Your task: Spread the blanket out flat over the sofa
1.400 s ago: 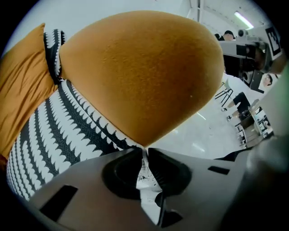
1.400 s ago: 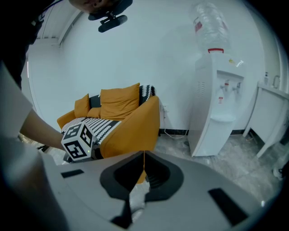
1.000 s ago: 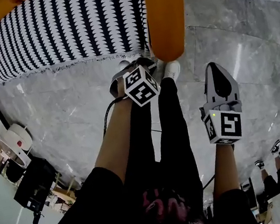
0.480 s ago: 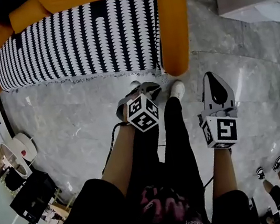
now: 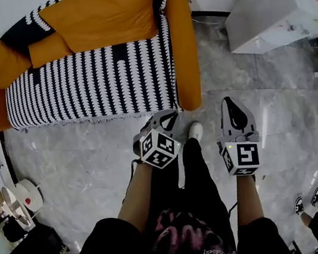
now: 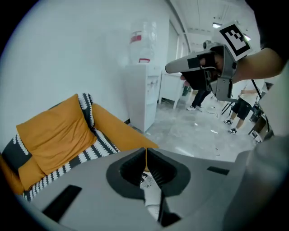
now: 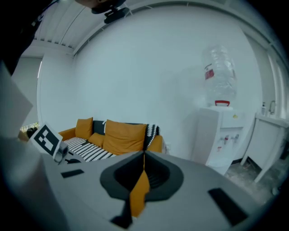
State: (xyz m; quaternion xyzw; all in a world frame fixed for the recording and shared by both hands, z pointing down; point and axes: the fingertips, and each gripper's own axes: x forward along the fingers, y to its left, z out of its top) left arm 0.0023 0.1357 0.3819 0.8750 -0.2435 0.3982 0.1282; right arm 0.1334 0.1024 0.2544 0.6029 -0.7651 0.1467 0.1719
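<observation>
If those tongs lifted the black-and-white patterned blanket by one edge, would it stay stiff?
Probably floppy: the black-and-white patterned blanket follows the orange sofa seat and hangs over its front. Its fringed edge suggests thin, light cloth.

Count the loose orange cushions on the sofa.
3, all along the back of the sofa: a large cushion near the middle, a small cushion left of it, a corner cushion at the far left end. None looks hidden.
</observation>
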